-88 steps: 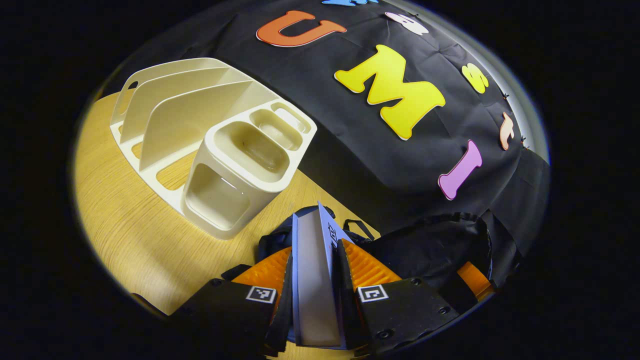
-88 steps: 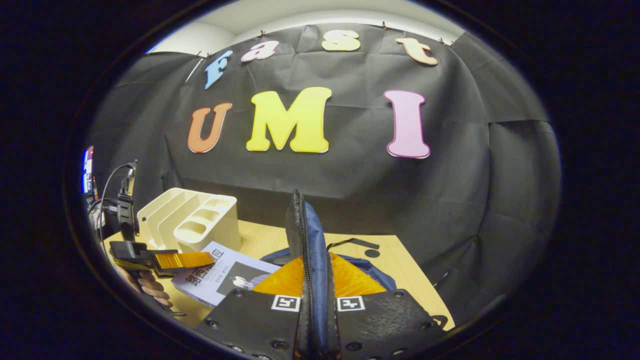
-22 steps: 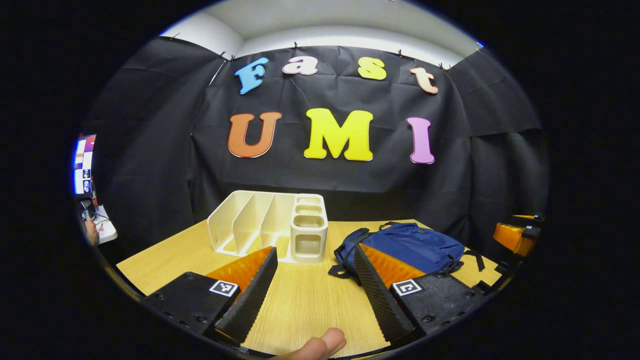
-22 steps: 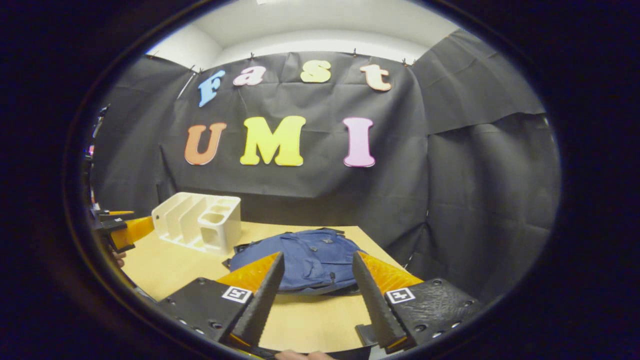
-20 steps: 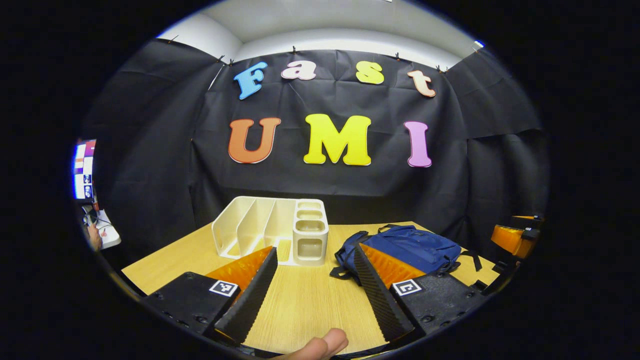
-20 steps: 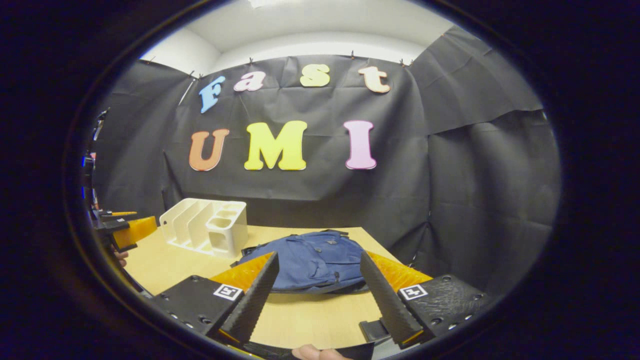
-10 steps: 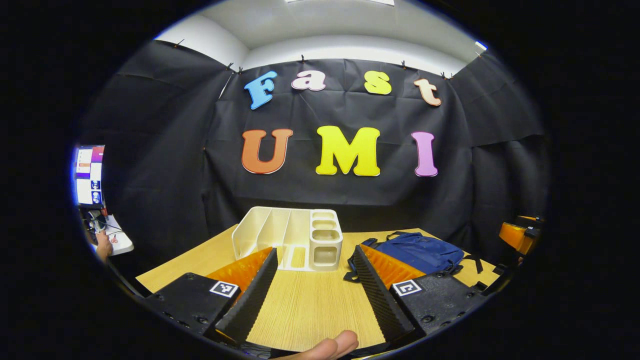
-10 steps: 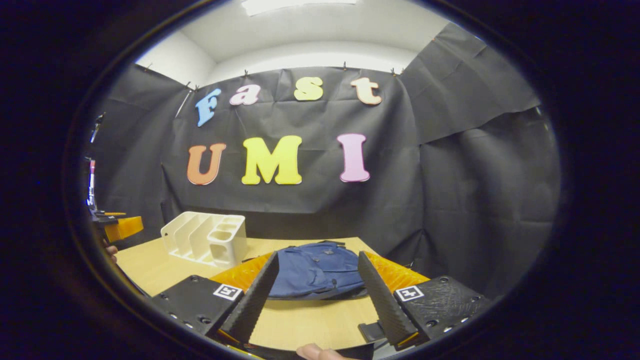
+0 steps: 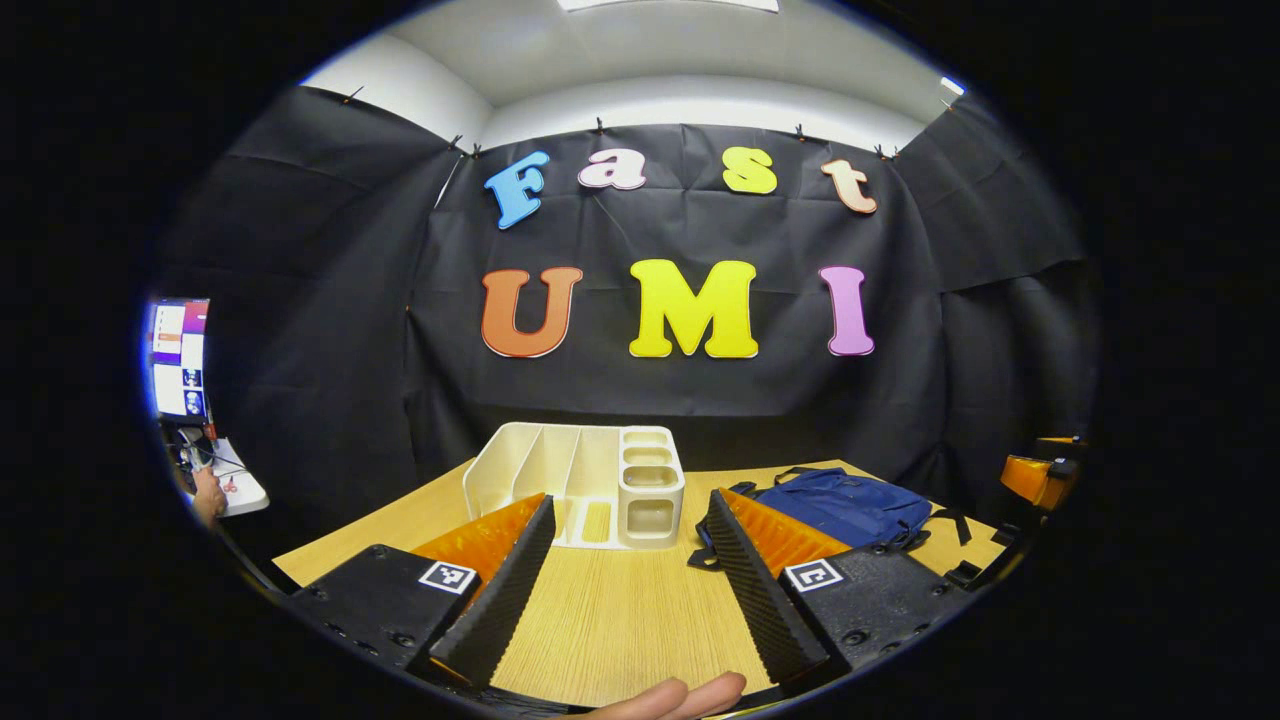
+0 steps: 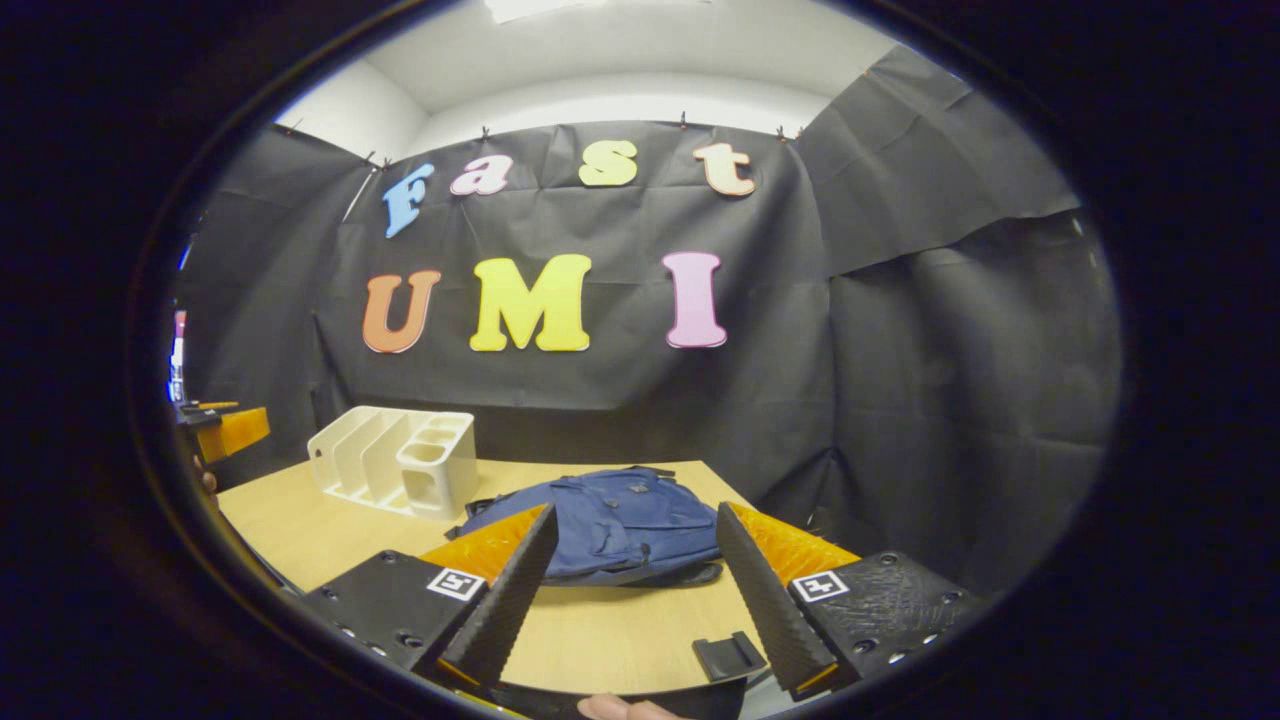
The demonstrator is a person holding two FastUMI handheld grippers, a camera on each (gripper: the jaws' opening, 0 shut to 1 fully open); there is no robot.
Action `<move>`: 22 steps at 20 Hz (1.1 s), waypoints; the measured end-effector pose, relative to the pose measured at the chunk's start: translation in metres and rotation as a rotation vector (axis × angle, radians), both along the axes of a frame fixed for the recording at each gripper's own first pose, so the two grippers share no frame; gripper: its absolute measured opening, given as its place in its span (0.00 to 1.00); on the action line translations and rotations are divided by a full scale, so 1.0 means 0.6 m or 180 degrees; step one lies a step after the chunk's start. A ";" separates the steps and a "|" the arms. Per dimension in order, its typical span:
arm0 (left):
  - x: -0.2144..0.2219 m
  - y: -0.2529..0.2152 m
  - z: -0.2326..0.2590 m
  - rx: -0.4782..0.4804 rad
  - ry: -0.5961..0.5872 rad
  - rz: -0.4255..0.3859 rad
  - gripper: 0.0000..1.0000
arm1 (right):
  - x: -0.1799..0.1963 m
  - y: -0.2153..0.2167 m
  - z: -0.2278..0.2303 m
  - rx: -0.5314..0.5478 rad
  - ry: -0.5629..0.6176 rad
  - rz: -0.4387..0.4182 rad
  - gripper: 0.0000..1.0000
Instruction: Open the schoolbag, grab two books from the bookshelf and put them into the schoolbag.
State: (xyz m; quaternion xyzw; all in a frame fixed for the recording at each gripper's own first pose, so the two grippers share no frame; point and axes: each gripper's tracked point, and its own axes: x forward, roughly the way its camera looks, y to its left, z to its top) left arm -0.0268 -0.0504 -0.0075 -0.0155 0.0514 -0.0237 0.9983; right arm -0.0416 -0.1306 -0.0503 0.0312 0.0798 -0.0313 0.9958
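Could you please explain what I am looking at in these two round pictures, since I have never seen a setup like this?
There is no robot here: a person holds a two-finger gripper in each hand, and a fisheye camera rides on each one, looking forward along its fingers. The left gripper view shows the left gripper with its fingers spread apart and nothing between them; a fingertip of the person shows at the bottom edge. The right gripper view shows the right gripper, likewise open and holding nothing. On the wooden table stand a white bookshelf with no books in its slots and, beside it, a blue schoolbag lying flat. At the far left of the left gripper view a screen glows.
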 end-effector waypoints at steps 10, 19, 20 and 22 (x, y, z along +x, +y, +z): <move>0.009 -0.030 -0.031 0.0014 0.0093 -0.0017 0.96 | 0.006 -0.027 -0.030 0.0026 0.0011 0.0060 0.96; 0.018 -0.057 -0.049 0.0116 0.0062 0.0079 0.96 | 0.015 -0.055 -0.056 0.0002 -0.0055 0.0134 0.95; 0.019 -0.065 -0.052 0.0132 0.0043 0.0068 0.96 | 0.020 -0.058 -0.064 0.0015 -0.0038 0.0143 0.95; 0.024 -0.074 -0.062 0.0179 0.0048 0.0072 0.96 | 0.025 -0.071 -0.078 0.0004 -0.0019 0.0138 0.95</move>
